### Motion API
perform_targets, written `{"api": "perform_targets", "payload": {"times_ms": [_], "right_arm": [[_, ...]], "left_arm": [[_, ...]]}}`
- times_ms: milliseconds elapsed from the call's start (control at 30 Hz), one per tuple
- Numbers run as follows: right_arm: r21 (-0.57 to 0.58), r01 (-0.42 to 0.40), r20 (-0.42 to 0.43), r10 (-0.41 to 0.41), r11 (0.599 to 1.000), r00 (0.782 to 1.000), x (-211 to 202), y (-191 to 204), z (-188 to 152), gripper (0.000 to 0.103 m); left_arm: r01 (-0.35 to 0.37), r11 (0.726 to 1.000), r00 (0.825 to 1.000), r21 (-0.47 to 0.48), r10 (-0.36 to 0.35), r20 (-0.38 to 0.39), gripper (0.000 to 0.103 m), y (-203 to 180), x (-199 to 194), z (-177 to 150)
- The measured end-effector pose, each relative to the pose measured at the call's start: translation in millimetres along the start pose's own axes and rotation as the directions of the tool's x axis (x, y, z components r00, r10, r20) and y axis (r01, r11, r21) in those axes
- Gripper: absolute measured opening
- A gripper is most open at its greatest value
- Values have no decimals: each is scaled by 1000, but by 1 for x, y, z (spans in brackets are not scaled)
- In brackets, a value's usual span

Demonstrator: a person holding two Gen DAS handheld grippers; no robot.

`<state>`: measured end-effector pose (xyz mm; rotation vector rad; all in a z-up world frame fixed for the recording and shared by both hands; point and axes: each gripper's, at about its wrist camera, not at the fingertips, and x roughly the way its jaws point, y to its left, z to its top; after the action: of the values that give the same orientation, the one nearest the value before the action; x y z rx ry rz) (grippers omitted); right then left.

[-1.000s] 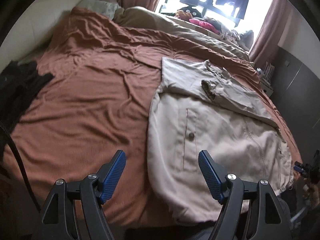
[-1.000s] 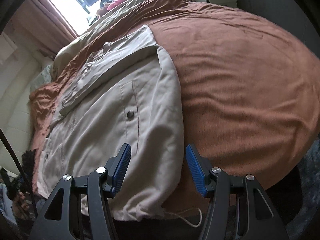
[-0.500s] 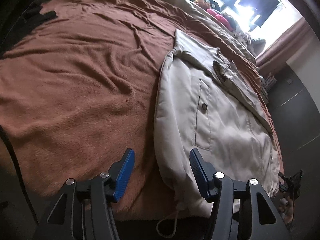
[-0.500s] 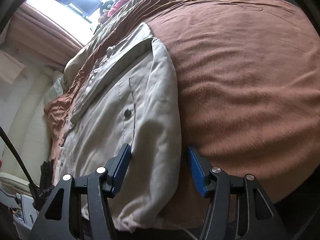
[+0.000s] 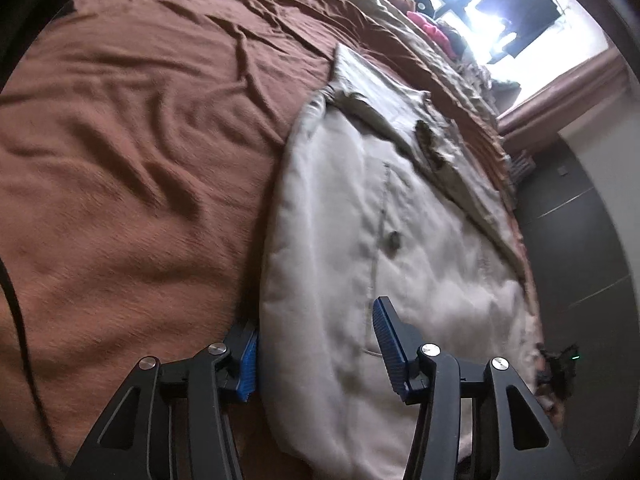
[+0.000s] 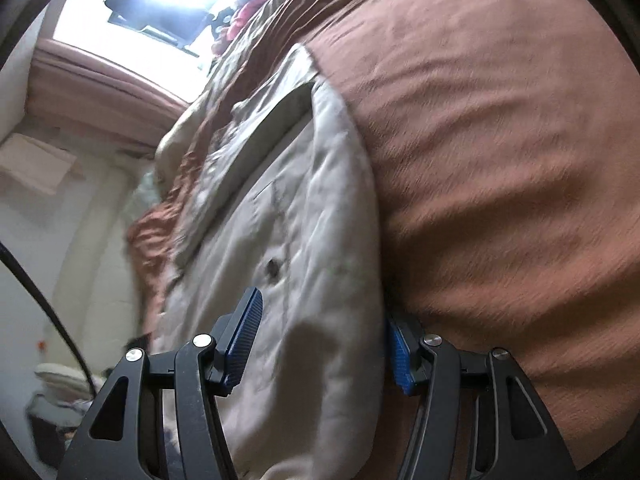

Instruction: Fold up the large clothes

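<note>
While no writing shows, both grippers straddle the beige jacket [image 5: 420,248].

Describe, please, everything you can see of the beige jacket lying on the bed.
The beige jacket is a pale, slightly padded-looking garment lying flat on the brown bedspread, its sleeve folded across the upper part. A flap pocket with a dark snap button shows on the front. Its near hem hangs by the bed's edge. The left gripper, which has just been closing, and the right gripper each straddle a side edge near the hem; a firm pinch is not evident.
</note>
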<state>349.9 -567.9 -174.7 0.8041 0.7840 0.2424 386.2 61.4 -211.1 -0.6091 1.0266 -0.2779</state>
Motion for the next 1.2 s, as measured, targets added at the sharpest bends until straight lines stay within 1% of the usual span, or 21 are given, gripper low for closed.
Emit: {"api": "perform_targets", "payload": {"times_ms": [100,200,300,333,433,500,533,600,633,667,700,767,867,933,1000,1067,1133,1200], "right_arm": [[5,-85,-43,85,996,995,-7,-4,-12,55],[-17,-124,-80,123,992,989,-8,-2,-28,55],[-29,-144,-84,142,989,986,-8,0,-39,55],[-29,-144,-81,141,989,987,-7,0,-41,55],[-21,-134,-65,133,991,989,-6,-1,-43,55],[-25,-107,-65,105,994,992,-5,-1,-45,51],[-17,-90,-67,89,996,994,-4,-1,-45,46],[10,-86,-71,86,996,994,0,6,-45,36],[19,-83,-76,84,996,993,1,7,-46,26],[19,-77,-83,78,997,994,1,11,-46,18],[14,-62,-85,62,998,994,1,14,-47,16],[5,-47,-70,47,999,996,-4,21,-45,9],[-6,-47,-29,47,999,998,-16,36,-44,4],[-17,-54,-1,54,998,999,-26,45,-46,3],[-32,-64,26,65,997,998,-38,56,-47,2],[-48,-75,45,77,996,996,-48,68,-47,2],[-69,-91,63,96,993,993,-59,81,-49,1],[-82,-107,78,114,991,990,-70,89,-53,1]], "left_arm": [[57,998,998,-18,-57,-23,53,1,-5,-11],[144,989,987,-37,-146,-60,52,2,-10,-24],[153,988,986,-39,-155,-63,47,4,-14,-29],[157,986,985,-54,-160,-59,45,7,-14,-29],[169,982,983,-80,-173,-52,45,8,-14,-28],[145,986,987,-77,-149,-54,41,7,-11,-28],[130,988,989,-78,-135,-52,37,6,-9,-29],[120,989,991,-81,-124,-48,36,4,-4,-26],[117,990,992,-83,-120,-43,33,4,-5,-27],[108,991,993,-83,-112,-44,24,4,-5,-27],[103,991,993,-86,-107,-45,21,5,-4,-28],[118,987,991,-111,-124,-47,14,9,-7,-29],[147,979,988,-141,-152,-26,11,14,-19,-28],[169,974,985,-151,-171,-4,10,13,-28,-26],[183,972,983,-144,-183,16,8,9,-37,-23],[211,969,977,-132,-206,45,5,3,-50,-21],[237,963,971,-130,-229,72,5,0,-60,-18],[244,961,968,-127,-234,89,4,-3,-66,-15]]}}
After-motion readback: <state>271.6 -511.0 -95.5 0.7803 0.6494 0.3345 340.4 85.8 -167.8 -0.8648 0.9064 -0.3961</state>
